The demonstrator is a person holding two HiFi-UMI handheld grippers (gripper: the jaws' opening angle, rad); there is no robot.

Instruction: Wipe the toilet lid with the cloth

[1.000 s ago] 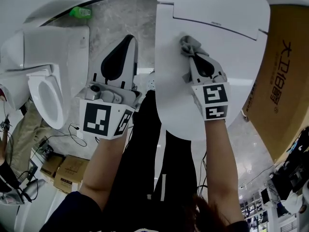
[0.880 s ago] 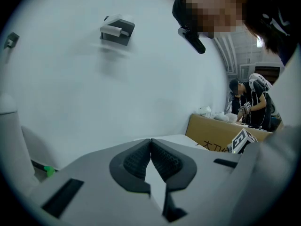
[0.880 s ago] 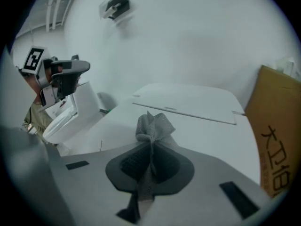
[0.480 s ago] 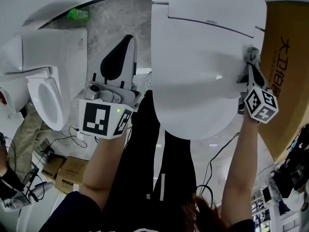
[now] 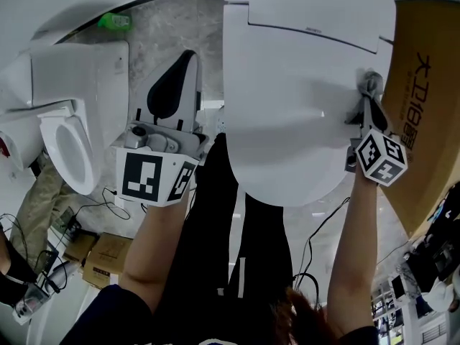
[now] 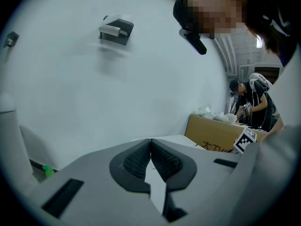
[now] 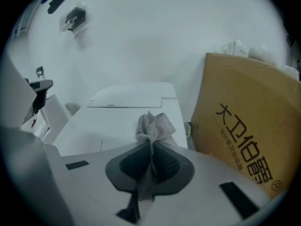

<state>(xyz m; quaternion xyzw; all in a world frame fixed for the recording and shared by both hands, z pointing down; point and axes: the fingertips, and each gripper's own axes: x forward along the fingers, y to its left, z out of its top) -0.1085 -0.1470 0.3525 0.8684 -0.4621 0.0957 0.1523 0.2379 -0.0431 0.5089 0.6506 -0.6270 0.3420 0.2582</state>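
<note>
In the head view, the right gripper (image 5: 369,100) has swept the grey cloth (image 5: 372,83) from the middle of the toilet lid (image 5: 287,85) to its right rim and now barely moves, so I judge this stroke finished and the near and left parts still to do. The left gripper (image 5: 185,67) stays off the lid. In the left gripper view its jaws are pressed together with nothing between them. In the right gripper view the jaws pinch the cloth, which bunches just ahead of them on the lid, with a cardboard box (image 7: 249,126) to their right.
</note>
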